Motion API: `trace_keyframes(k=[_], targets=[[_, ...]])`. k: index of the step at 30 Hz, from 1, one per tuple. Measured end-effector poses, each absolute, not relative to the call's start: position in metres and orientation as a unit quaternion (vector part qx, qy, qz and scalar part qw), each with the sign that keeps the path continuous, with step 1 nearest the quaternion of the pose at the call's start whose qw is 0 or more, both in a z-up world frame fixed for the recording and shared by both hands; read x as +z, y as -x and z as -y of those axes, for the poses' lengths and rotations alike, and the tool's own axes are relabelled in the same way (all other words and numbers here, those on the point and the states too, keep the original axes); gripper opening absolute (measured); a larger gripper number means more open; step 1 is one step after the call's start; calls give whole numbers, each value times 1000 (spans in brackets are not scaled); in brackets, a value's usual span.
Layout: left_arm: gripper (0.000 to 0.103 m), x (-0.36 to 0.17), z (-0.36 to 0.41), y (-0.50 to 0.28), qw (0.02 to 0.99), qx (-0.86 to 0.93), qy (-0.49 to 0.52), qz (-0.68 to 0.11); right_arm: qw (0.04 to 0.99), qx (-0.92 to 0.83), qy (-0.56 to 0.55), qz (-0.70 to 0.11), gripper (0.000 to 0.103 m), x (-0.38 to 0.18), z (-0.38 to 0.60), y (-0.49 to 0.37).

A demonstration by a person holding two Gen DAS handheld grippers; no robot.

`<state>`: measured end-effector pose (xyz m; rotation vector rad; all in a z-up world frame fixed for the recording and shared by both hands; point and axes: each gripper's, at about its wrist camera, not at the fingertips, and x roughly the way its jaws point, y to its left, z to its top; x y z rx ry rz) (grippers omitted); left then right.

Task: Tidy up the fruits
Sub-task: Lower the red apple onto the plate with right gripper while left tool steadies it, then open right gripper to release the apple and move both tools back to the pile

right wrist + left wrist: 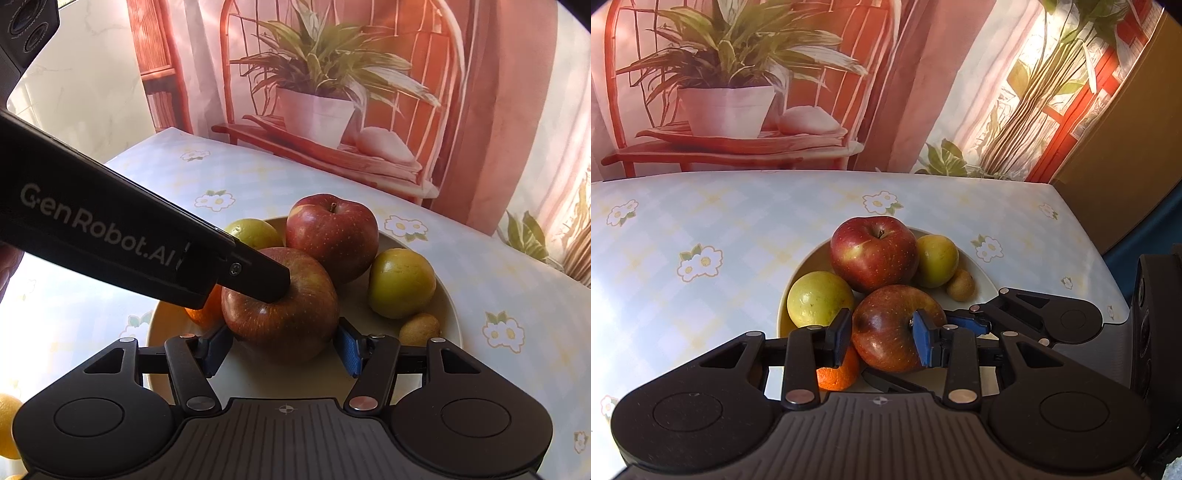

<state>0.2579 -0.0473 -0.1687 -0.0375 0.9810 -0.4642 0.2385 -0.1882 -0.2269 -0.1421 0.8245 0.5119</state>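
Note:
A dark red apple [886, 332] [280, 317] sits over the near side of a cream plate [812, 254] [448, 306]. My left gripper [881, 338] is shut on it, one pad on its left flank and the blue pad at its stem hollow. In the right wrist view that fingertip [273, 291] presses into the apple's top. My right gripper [282, 349] is shut on the same apple, pads on both sides. Its blue finger [967, 322] reaches in from the right. Whether the apple rests on the plate is hidden.
The plate also holds a second red apple [873, 253], two yellow-green fruits [820, 299] [936, 260], a small brown fruit [961, 285] and an orange [838, 376]. A yellow fruit [7, 424] lies off the plate. The table's edge [1108, 277] is to the right.

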Motion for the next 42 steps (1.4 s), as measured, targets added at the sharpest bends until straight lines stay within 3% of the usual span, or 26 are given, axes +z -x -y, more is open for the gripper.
trace_keyframes(k=[11,42], targets=[[39,-163,45,-250,862,-210,19,-461,883,236,79,-397,62,-222,189,-234],[39,-94,-14,-163,921,-113,11,-373,924,107,32,-365,62,-148,212,-153]])
